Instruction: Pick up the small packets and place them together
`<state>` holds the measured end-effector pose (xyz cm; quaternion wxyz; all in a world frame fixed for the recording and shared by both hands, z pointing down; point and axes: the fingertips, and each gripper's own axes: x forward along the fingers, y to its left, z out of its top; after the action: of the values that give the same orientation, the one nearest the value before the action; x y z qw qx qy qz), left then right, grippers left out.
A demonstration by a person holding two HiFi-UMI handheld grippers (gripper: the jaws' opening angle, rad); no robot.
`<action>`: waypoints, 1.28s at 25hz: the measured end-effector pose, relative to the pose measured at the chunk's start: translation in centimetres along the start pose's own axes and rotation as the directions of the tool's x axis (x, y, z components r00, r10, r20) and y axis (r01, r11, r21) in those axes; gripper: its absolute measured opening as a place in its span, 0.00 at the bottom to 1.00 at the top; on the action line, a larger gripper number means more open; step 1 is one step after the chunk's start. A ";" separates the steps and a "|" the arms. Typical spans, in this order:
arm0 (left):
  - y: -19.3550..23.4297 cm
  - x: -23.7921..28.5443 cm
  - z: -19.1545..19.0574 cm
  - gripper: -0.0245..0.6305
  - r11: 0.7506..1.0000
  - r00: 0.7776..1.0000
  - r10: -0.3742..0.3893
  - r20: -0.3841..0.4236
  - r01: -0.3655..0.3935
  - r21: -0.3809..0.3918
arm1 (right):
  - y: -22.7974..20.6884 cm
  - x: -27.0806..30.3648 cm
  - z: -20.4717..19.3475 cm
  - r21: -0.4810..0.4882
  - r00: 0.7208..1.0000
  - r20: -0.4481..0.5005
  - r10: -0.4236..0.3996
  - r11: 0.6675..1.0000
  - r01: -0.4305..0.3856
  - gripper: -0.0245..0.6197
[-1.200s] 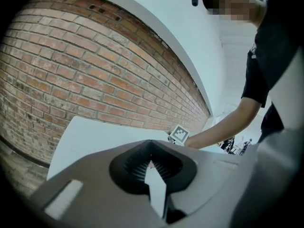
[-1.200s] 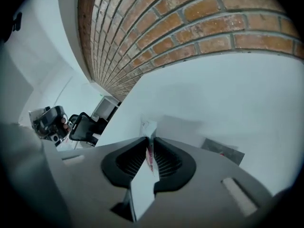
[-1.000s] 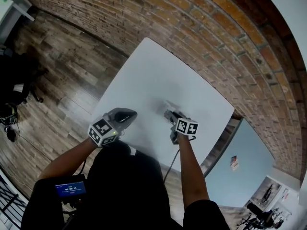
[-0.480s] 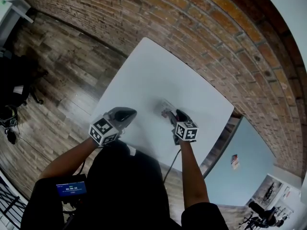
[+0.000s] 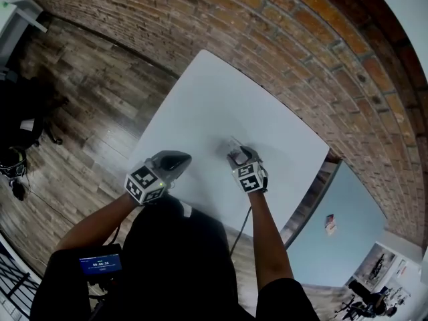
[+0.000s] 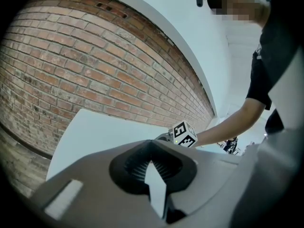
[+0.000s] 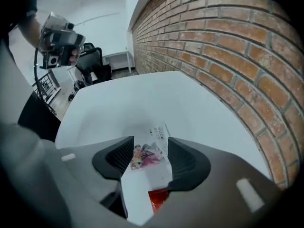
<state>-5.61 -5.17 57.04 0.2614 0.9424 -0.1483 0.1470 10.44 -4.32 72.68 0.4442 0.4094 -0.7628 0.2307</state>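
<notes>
A white packet with a pink picture (image 7: 150, 156) lies flat on the white table (image 7: 118, 103), and a red packet (image 7: 158, 199) lies just nearer the camera. My right gripper (image 7: 151, 146) points steeply down over them. Its jaws have just been opening and stand open on either side of the white packet, with the pads clear of it. In the head view the right gripper (image 5: 235, 154) is at mid-table with the packets (image 5: 229, 143) at its tips. My left gripper (image 5: 183, 158) hovers shut near the table's near edge. A pale sliver shows between its pads (image 6: 167, 167); what it is I cannot tell.
A brick wall (image 5: 321, 52) runs close behind the table's far side. Wooden floor (image 5: 73, 112) lies to the left, with a black chair (image 5: 27, 116) on it. The table's front edge (image 5: 200, 212) is just ahead of the person's body.
The right gripper has rolled about its own axis and shifted slightly left, so its marker cube now faces up. Its jaws have opened and the white packet lies on the table.
</notes>
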 end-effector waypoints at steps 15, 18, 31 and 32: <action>0.3 -0.2 -0.1 0.04 0.999 0.999 0.040 0.013 -0.040 -0.027 | 0.1 -0.2 -1.9 -0.298 0.991 -0.119 0.067 0.949 -0.100 0.44; 0.2 -0.1 0.1 0.04 0.998 0.999 0.048 0.017 -0.048 -0.027 | -0.8 -2.9 -2.1 -0.170 0.999 -0.040 0.030 0.985 -0.036 0.44; -1.9 1.7 -0.5 0.04 0.999 0.999 0.039 -0.015 -0.040 -0.017 | -2.9 -2.8 -9.2 -0.087 0.986 -0.161 0.039 0.995 -0.054 0.44; -2.1 1.9 -0.6 0.04 0.999 0.999 0.041 -0.015 -0.042 -0.016 | -2.9 -2.5 -9.2 -0.104 0.984 -0.172 0.050 0.992 -0.068 0.44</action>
<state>-3.23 -3.52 57.23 0.2670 0.9359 -0.1671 0.1579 18.04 1.74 75.05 0.5220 0.3405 -0.7458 0.2353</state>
